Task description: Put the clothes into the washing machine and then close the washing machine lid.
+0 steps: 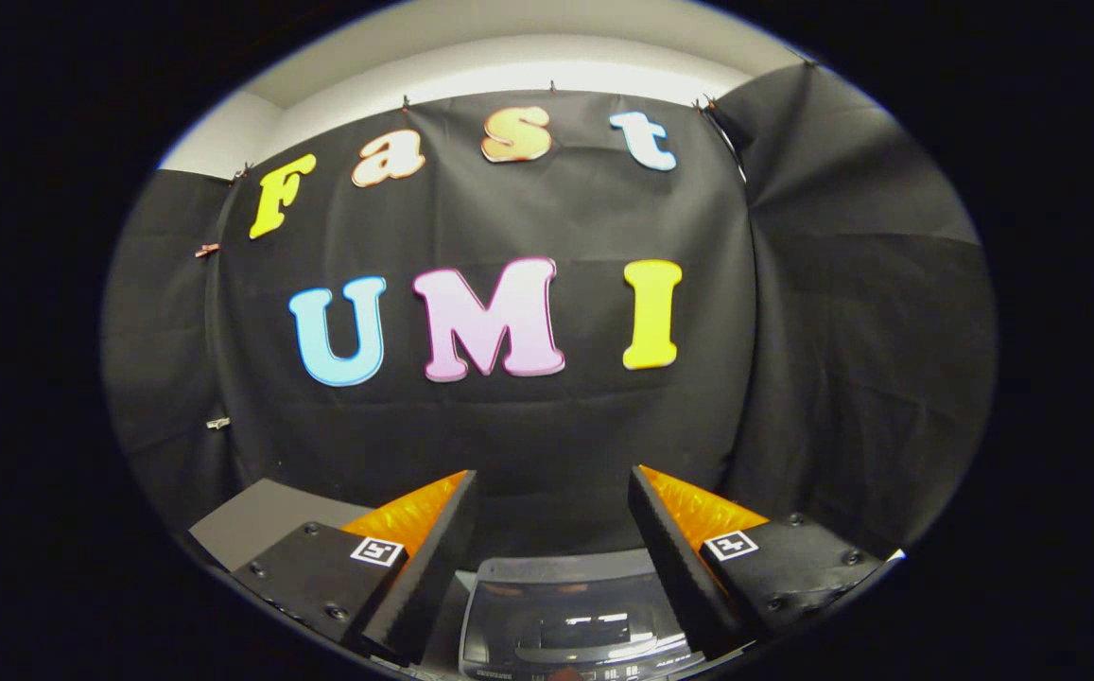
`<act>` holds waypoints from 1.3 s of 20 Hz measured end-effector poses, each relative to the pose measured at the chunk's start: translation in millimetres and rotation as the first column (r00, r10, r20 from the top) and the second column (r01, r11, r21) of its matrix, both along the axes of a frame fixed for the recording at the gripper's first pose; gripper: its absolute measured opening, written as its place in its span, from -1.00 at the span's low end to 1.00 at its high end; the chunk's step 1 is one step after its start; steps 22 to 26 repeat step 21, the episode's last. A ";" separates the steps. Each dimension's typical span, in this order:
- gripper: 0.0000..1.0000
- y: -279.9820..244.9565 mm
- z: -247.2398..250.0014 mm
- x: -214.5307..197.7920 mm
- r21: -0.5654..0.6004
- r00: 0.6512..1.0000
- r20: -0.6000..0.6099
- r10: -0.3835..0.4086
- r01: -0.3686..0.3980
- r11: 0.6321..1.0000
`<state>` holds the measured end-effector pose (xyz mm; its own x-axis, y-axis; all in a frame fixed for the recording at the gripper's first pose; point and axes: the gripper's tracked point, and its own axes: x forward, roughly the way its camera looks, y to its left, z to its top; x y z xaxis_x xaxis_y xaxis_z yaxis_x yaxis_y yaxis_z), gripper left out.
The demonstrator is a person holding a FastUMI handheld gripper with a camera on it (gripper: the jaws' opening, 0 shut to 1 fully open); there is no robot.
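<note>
My gripper is held high and level, its two fingers spread wide apart with nothing between them. Below and between the fingers lies the top of the washing machine, a grey top-loader whose dark glossy lid looks down flat, with a control strip at its near edge. No clothes can be made out from here.
A grey surface lies to the left of the left finger, beside the washing machine. The booth's black cloth wall stands close ahead and wraps round on the right, with a white wall above it.
</note>
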<state>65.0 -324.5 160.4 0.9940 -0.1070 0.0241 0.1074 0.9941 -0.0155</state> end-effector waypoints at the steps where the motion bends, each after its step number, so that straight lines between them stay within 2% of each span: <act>1: 0.98 2.8 11.5 -2.7 -0.022 0.999 0.035 -0.009 0.009 1.000; 6: 0.98 20.4 29.6 -13.4 -0.039 0.997 0.075 -0.007 0.010 0.999; 26: 0.97 27.8 17.2 -15.1 -0.043 0.997 0.044 -0.060 0.061 0.997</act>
